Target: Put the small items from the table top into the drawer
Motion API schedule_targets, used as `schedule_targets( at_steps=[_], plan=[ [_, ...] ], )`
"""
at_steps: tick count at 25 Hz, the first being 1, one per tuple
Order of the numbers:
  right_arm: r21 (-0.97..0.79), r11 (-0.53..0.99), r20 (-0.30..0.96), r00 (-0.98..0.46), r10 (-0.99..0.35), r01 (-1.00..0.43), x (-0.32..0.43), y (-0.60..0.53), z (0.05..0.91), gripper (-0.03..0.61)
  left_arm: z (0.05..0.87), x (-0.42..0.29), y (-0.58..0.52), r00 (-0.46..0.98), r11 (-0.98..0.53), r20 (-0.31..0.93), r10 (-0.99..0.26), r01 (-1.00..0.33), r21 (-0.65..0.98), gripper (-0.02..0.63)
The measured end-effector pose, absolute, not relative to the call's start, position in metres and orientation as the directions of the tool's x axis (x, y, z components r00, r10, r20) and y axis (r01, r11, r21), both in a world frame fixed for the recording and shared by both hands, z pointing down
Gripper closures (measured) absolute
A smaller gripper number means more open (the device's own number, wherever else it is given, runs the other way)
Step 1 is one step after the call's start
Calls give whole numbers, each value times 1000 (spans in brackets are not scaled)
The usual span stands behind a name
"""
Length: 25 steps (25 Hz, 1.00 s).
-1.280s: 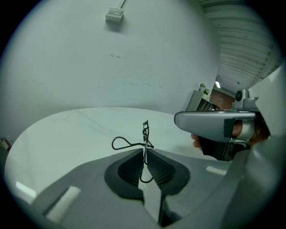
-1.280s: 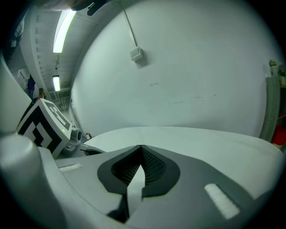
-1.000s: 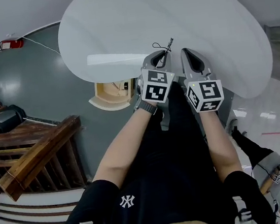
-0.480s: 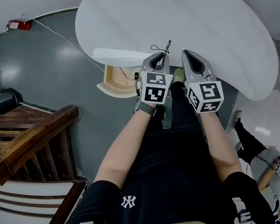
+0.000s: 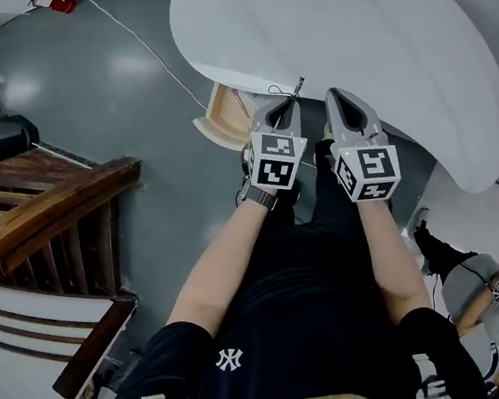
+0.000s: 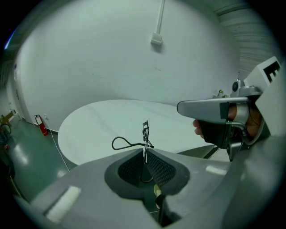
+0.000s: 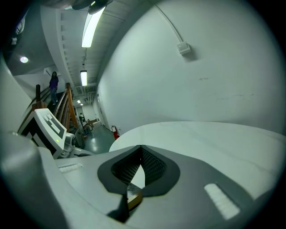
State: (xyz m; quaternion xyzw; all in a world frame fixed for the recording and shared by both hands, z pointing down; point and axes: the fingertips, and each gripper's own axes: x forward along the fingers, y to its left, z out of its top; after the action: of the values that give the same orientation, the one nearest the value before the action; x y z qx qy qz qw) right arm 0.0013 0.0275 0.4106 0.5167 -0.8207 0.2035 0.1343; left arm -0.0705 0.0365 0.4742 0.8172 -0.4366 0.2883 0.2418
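**Eyelash curler in the tongs, drawer open and waiting**

Nearest the camera, the person's forearms reach forward with one tool in each hand. The left tongs [image 6: 145, 154] are pinched on a metal eyelash curler [image 6: 144, 134], held in the air at the near edge of the white worktop [image 5: 373, 32]. The right tongs [image 7: 140, 150], just beside them, are pressed together with nothing between them.

The curler's long axis runs out along the jaws. Its clamp head is at the far end, pointing toward the upper right of the head view, and one wire loop handle bends off to the left.

Beyond and to the left, the drawer [image 5: 225, 120] stands open under the worktop's edge. Its contents cannot be made out. No other small item shows on the worktop, so this is probably the last piece, and it is not yet in the drawer.
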Motion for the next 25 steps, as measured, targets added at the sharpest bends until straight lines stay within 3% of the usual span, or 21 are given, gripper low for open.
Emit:
schedule_targets(
  at_steps=[25],
  plan=[
    [-237,532,470,-575,-669,-813,-102,43,457,557,556,-186,74,285,-253,796,-534,-952,171,589]
  ],
)
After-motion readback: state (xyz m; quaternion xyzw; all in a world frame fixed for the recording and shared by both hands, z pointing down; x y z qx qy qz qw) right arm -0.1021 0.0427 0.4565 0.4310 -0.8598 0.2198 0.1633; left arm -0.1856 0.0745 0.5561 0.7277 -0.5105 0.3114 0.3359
